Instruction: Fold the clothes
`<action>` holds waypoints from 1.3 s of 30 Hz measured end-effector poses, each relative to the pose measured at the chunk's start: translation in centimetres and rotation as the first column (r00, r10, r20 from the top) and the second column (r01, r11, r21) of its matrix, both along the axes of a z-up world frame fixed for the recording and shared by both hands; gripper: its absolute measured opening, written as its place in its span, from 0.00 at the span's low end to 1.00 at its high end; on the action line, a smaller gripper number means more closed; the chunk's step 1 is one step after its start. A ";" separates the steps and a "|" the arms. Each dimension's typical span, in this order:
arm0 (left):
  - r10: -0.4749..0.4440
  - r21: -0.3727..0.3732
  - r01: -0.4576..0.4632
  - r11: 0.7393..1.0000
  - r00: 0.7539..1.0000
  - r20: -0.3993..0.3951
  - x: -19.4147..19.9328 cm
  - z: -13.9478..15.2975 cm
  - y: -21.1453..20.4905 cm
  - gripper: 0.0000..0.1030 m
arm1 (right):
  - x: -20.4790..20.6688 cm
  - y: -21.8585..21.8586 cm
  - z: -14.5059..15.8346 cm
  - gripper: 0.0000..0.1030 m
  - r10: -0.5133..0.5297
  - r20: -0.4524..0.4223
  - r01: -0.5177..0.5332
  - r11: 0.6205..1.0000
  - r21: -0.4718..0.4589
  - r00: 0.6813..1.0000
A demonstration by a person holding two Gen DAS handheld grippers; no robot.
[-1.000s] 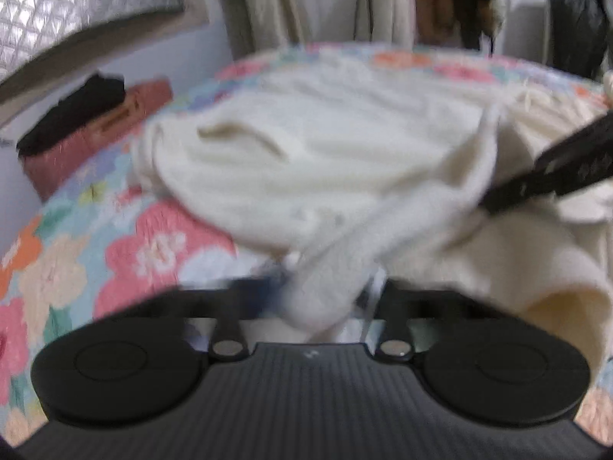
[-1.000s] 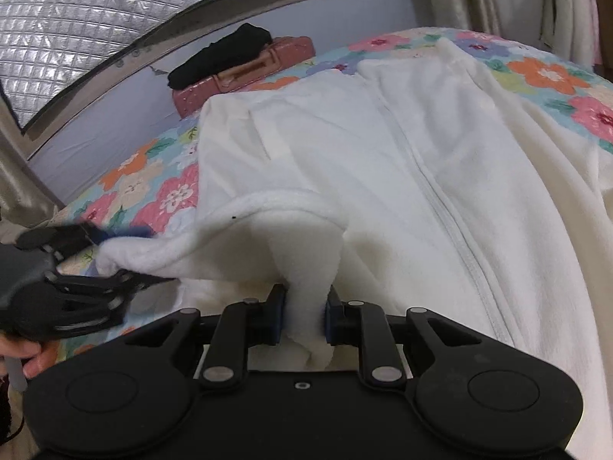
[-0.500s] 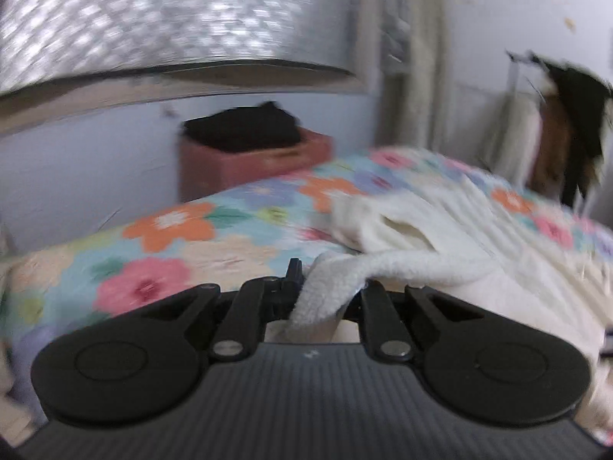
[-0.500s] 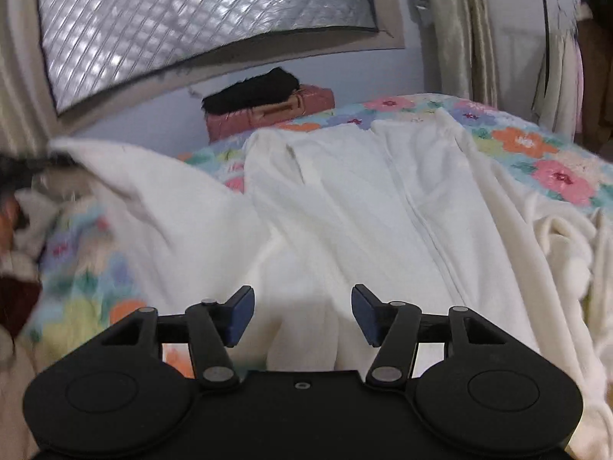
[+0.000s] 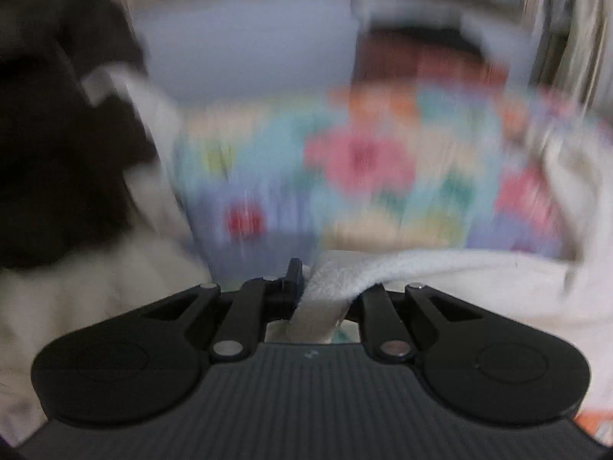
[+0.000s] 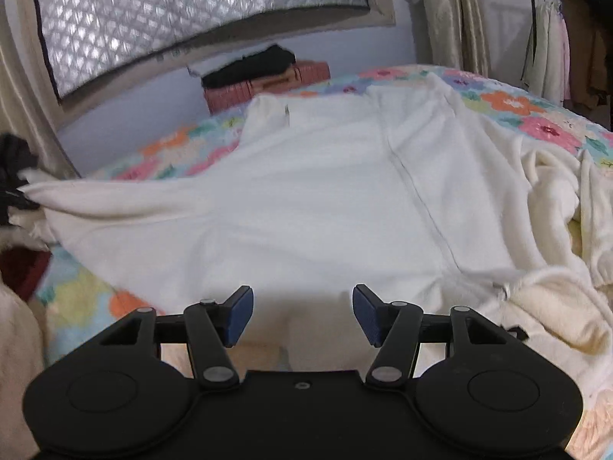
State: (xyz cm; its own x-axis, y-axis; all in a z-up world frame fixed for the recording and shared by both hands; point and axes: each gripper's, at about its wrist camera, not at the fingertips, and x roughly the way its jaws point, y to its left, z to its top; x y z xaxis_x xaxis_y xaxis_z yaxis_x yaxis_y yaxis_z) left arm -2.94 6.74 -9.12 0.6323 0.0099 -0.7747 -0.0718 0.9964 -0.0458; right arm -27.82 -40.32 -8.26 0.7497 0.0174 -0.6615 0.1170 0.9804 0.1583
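A white fleece zip jacket point(image 6: 345, 191) lies spread front-up on the floral bedspread point(image 6: 536, 122). Its sleeve point(image 6: 115, 203) is stretched out to the far left. My left gripper point(image 5: 325, 291) is shut on the end of that white sleeve point(image 5: 421, 268); this view is heavily blurred. In the right wrist view the left gripper shows only as a dark shape at the left edge. My right gripper point(image 6: 302, 314) is open and empty, just above the jacket's near hem.
A red-brown box point(image 6: 268, 84) with dark folded clothes point(image 6: 249, 65) on top stands by the wall. A cream garment point(image 6: 555, 306) lies crumpled at the right. A clothes rack point(image 6: 555, 38) stands at the back right. Dark and pale clothes point(image 5: 57, 134) lie at the left.
My right gripper has opened and let go of the sleeve. My left gripper has pulled the sleeve out to the left, stretching it flat away from the jacket body.
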 end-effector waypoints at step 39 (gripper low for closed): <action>-0.919 0.165 0.906 0.390 0.395 0.006 -13.6 -2.3 -31.7 0.10 | -9.6 -3.7 2.0 0.07 -0.217 0.141 0.189 0.964 0.189 0.966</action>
State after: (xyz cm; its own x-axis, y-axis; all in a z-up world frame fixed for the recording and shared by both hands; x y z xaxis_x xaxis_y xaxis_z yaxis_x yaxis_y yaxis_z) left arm -16.52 -25.00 -11.42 0.3779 -0.5306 -0.7587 0.8813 0.4573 0.1192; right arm -37.47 -44.00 -6.28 0.8442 -0.0430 -0.5343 0.2704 0.8948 0.3553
